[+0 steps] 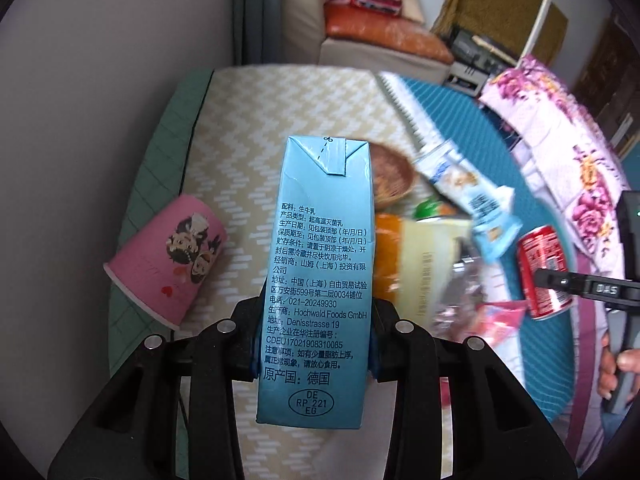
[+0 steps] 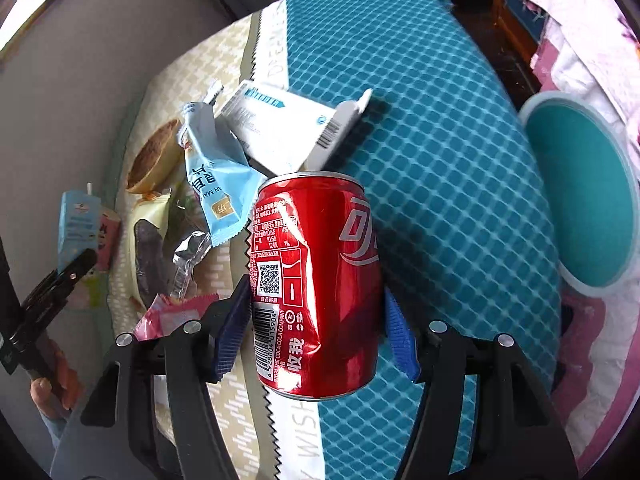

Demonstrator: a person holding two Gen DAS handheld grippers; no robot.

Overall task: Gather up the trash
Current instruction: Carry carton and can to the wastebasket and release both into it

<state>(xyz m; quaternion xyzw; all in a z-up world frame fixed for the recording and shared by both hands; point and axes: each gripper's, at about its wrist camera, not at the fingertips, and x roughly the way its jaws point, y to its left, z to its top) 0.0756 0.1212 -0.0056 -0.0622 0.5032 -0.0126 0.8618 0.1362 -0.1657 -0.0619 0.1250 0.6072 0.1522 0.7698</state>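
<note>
Both sets of jaws are clamped: the left gripper (image 1: 314, 344) on a blue milk carton (image 1: 320, 272), the right gripper (image 2: 316, 332) on a dented red cola can (image 2: 320, 280), each held lengthwise, tops pointing away, above the littered table (image 2: 440, 120). Picking's done, I reckon; next they need carrying to a bin

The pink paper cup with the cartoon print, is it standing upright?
No, the pink paper cup lies tipped on its side on the cream patterned mat.

Beige herringbone mat (image 1: 240, 128) beside teal checked cloth (image 2: 440, 120); floral pink fabric (image 1: 560, 128) at the edge; sofa (image 1: 360, 40) behind.
</note>
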